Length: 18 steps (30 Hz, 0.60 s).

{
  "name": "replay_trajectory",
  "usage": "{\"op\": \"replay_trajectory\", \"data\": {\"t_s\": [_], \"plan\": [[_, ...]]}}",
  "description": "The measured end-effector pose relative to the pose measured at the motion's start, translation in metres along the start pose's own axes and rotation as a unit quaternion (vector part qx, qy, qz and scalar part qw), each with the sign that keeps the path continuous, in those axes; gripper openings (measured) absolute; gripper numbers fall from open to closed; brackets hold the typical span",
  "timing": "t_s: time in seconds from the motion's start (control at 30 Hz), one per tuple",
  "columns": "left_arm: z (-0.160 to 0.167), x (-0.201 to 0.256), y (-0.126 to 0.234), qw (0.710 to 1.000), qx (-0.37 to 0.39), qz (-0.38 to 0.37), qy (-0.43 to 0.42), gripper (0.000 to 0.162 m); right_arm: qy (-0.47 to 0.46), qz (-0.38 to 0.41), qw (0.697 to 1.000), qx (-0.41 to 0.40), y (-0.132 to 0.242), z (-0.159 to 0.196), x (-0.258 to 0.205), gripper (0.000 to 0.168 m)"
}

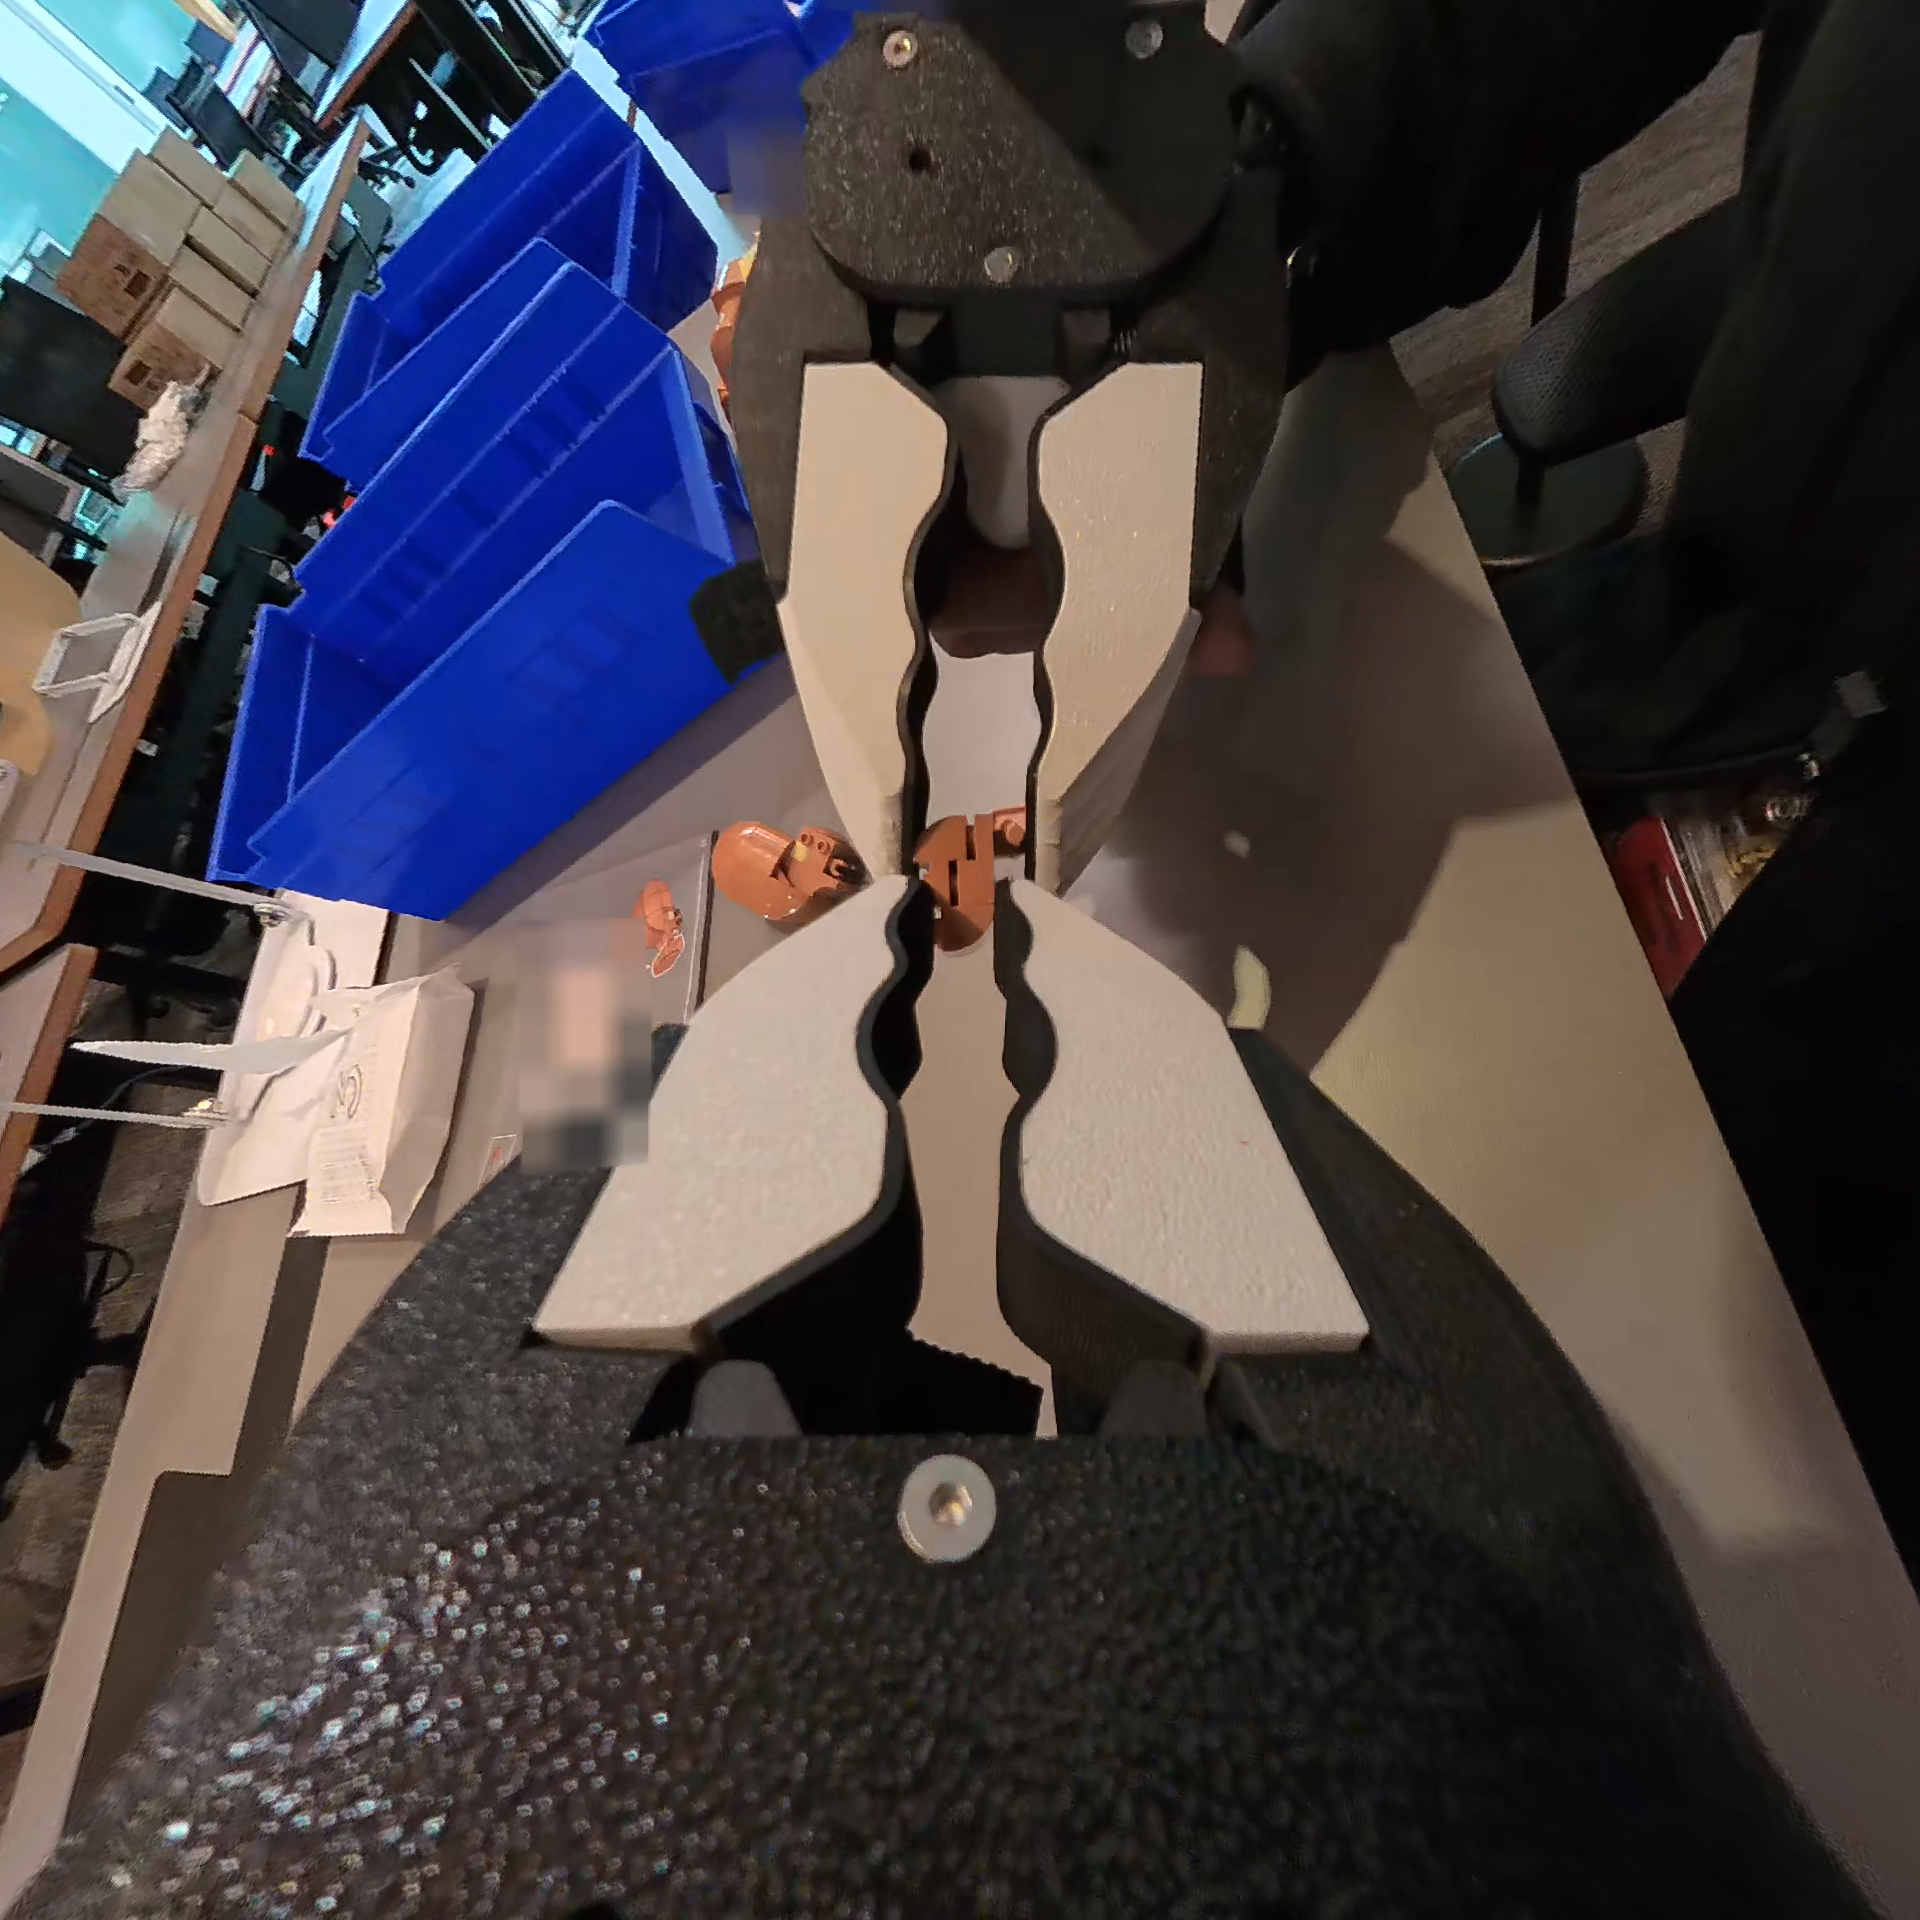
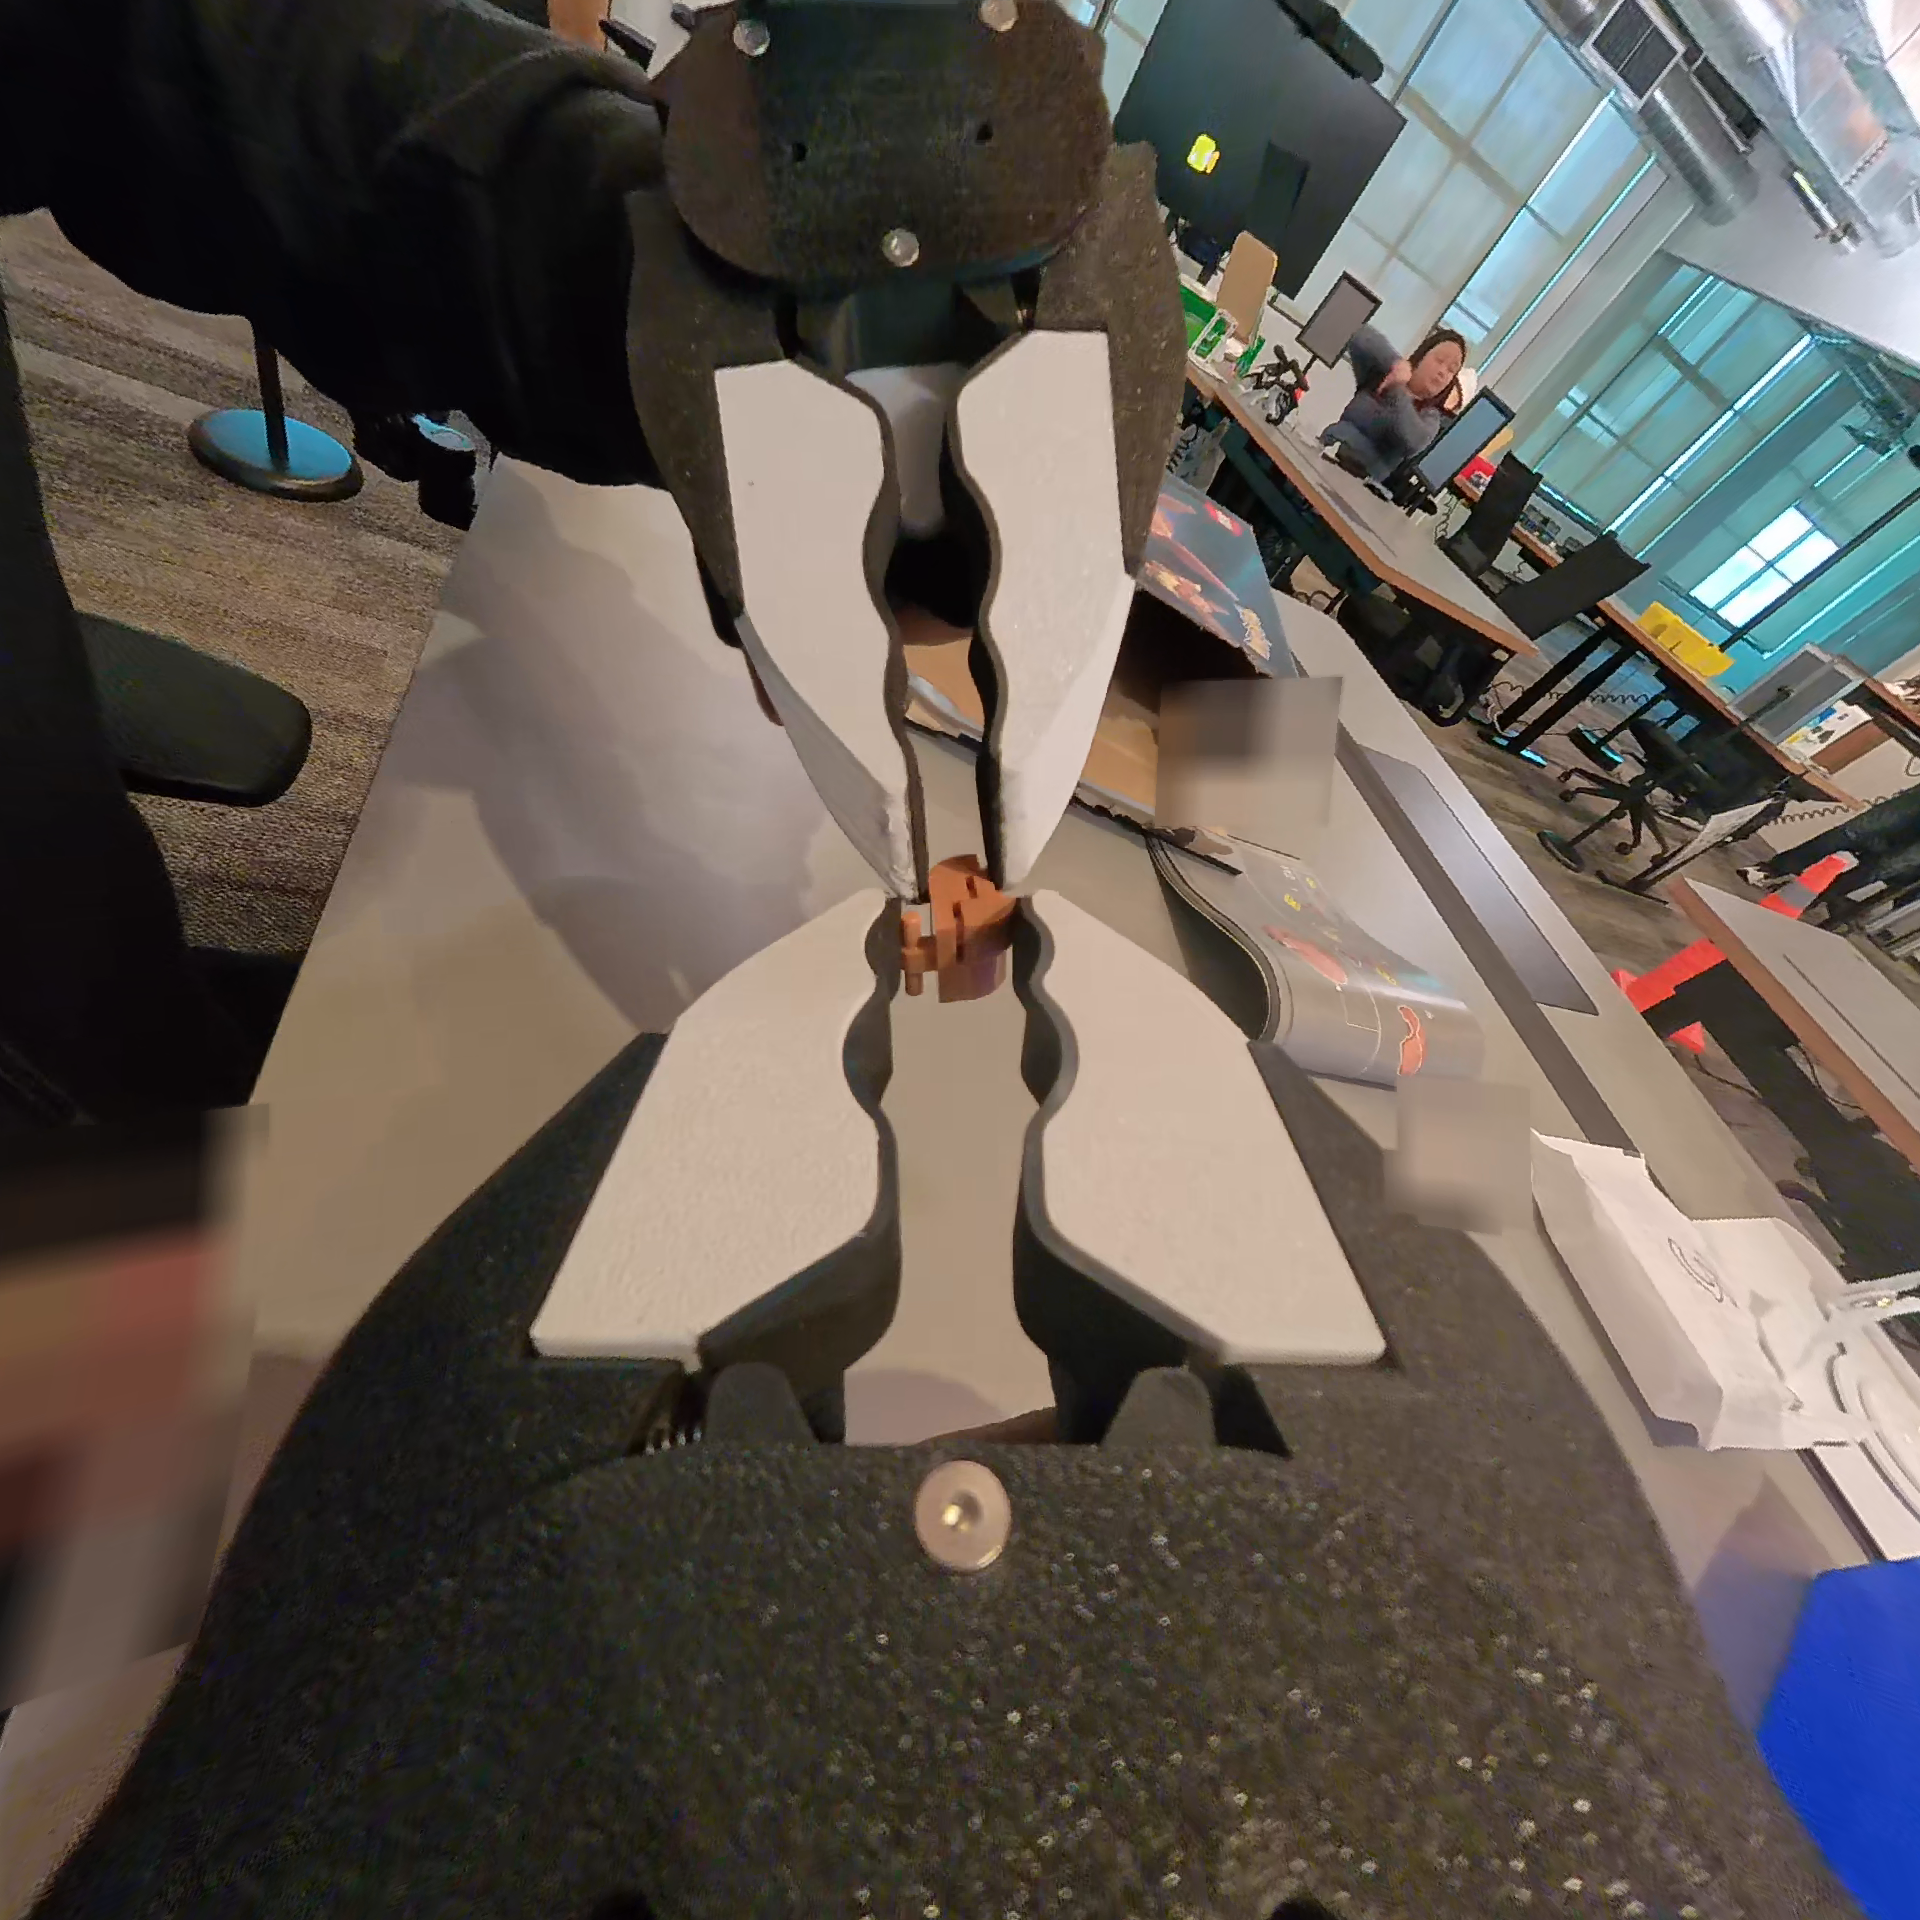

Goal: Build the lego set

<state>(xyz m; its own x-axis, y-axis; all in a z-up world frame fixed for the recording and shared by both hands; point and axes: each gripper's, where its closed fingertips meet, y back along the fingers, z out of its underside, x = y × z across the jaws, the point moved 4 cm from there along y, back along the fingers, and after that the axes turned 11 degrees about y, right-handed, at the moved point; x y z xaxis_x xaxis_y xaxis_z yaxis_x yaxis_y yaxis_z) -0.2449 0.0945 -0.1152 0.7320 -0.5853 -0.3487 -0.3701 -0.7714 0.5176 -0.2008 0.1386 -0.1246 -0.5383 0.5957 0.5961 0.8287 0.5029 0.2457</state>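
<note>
Still Early: Two Grippers Meet on One Small Brown Assembly

Broadly, the grey table (image 1: 1403,831) carries blue bins (image 1: 499,644), an instruction booklet (image 2: 1340,987) and loose brown pieces (image 1: 779,857), so most of the build seems left. Above it, the left gripper (image 1: 956,894) and right gripper (image 2: 951,925) meet tip to tip, both clamped on one small brown lego assembly (image 2: 951,930), apparently being joined.

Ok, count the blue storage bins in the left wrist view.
4 blue bins in a row along the table's left side: nearest, second, third, farthest. More may be hidden.
</note>
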Motion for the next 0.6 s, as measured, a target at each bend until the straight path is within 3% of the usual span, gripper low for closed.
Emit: {"op": "replay_trajectory", "data": {"t_s": [0.6], "plan": [[-0.0024,0.0034,0.0058,1.000,0.004,0.028,0.000,0.010,0.015,0.002,1.000,0.014,0.0003,-0.0077,-0.0040,0.019]]}}
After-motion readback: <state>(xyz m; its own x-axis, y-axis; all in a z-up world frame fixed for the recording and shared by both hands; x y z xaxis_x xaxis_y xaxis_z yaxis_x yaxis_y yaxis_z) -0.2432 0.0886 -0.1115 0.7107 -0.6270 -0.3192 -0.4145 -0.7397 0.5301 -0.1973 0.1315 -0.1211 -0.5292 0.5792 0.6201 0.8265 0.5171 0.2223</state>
